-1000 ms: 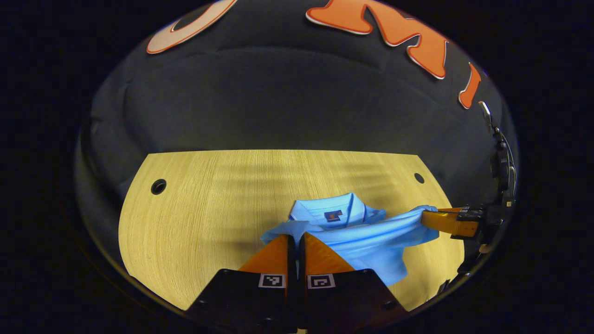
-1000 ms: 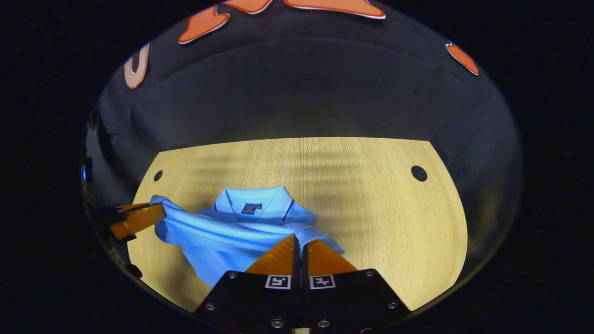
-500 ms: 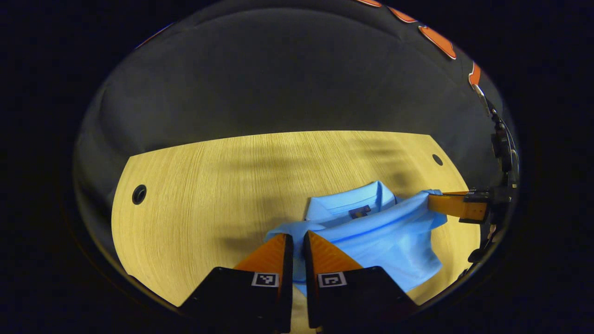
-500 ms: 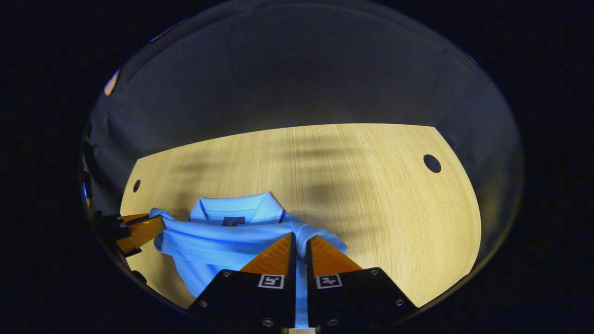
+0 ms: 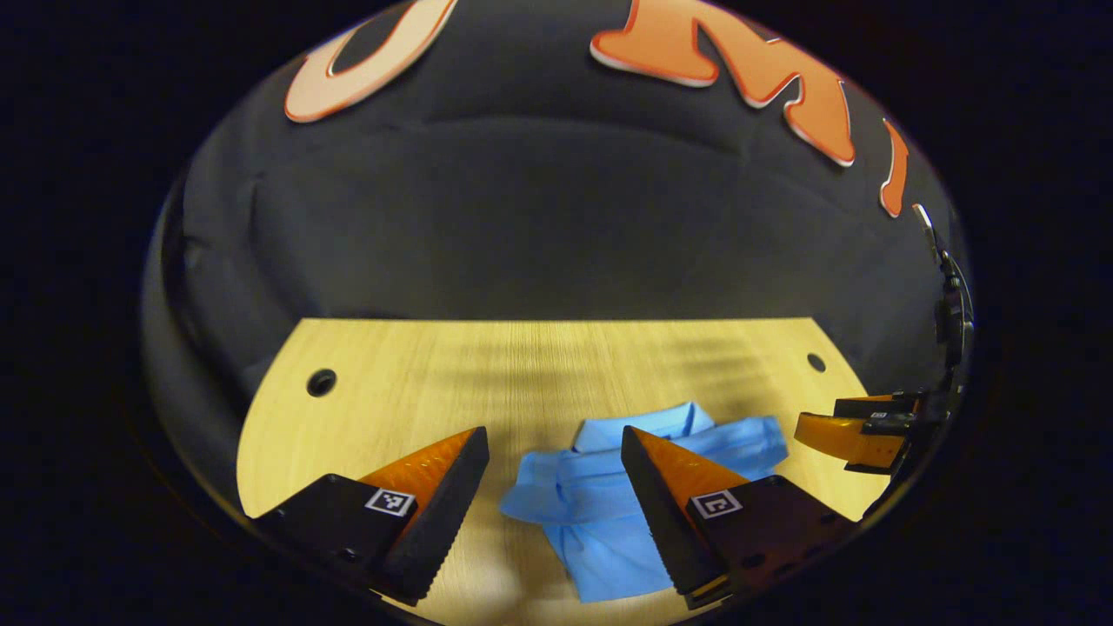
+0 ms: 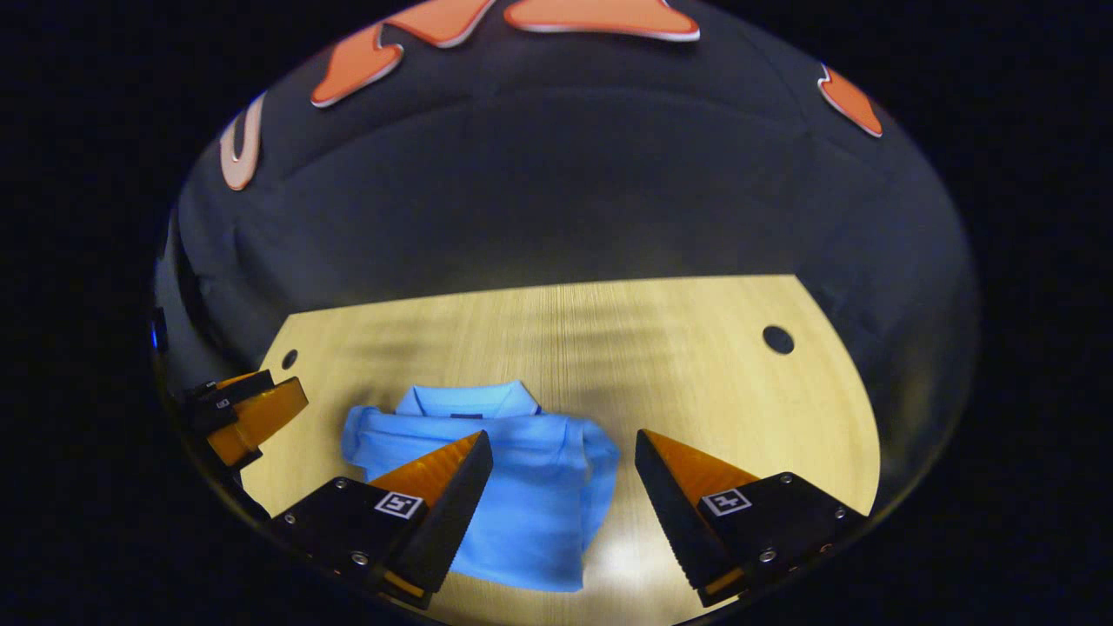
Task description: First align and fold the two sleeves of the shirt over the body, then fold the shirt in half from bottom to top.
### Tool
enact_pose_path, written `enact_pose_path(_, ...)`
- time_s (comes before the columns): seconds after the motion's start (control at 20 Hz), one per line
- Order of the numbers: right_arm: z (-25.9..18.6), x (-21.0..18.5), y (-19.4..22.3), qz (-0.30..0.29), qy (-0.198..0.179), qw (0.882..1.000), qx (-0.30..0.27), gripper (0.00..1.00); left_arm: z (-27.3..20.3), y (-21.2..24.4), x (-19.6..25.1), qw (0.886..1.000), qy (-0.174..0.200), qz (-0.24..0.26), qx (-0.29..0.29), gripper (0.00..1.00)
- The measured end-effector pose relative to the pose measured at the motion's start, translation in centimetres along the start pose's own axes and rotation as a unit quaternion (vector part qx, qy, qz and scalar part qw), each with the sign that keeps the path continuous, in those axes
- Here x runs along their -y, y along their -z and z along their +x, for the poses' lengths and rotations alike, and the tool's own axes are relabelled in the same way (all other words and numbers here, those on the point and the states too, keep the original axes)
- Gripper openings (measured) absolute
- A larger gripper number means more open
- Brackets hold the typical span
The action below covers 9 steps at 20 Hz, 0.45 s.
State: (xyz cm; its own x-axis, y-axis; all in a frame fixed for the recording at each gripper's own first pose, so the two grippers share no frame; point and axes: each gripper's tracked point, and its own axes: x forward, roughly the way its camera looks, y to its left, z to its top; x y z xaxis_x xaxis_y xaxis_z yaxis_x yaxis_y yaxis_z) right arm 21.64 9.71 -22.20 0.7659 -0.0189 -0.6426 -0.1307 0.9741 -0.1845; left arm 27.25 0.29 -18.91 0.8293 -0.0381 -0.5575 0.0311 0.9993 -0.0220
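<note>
A light blue polo shirt (image 5: 600, 513) lies folded on the wooden table (image 5: 417, 382), its bottom half laid up over the body and the collar peeking out at the far edge. In the right gripper view the shirt (image 6: 522, 487) rests between and beyond the fingers. My left gripper (image 5: 556, 452) stands open just above the shirt's left corner, holding nothing. My right gripper (image 6: 563, 448) is also open over the shirt's right edge, with nothing between its fingers. The right gripper (image 5: 856, 430) appears at the far right of the left gripper view, and the left gripper (image 6: 248, 413) at the far left of the right gripper view.
The table carries round holes near its far corners (image 5: 321, 382) (image 6: 777, 339). Bare wood stretches to the left of the shirt in the left gripper view and to the right (image 6: 739, 391) in the right gripper view. The booth's dark cloth wall rises behind the table's far edge.
Both grippers were shut on the shirt's hem and carrying it toward the collar. Now both have opened and let go, and the shirt lies folded flat on the table.
</note>
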Motion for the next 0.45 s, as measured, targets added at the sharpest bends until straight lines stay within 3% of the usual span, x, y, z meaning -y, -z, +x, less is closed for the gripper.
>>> enact_pose_path(0.15,-6.1,0.9,-2.3,-0.007,-0.009,0.997,0.077,1.0,-7.8,-3.5,1.9,0.997,0.003,-0.039,0.064,0.99)
enact_pose_path(0.3,-11.7,2.5,-3.8,-0.023,-0.011,0.988,0.154,1.0,-13.7,-4.0,2.4,0.992,-0.004,-0.057,0.108,1.0)
enact_pose_path(0.45,-15.0,3.7,-1.8,-0.024,-0.025,0.986,0.163,1.0,-18.4,-3.4,2.2,0.985,-0.039,-0.063,0.154,0.99)
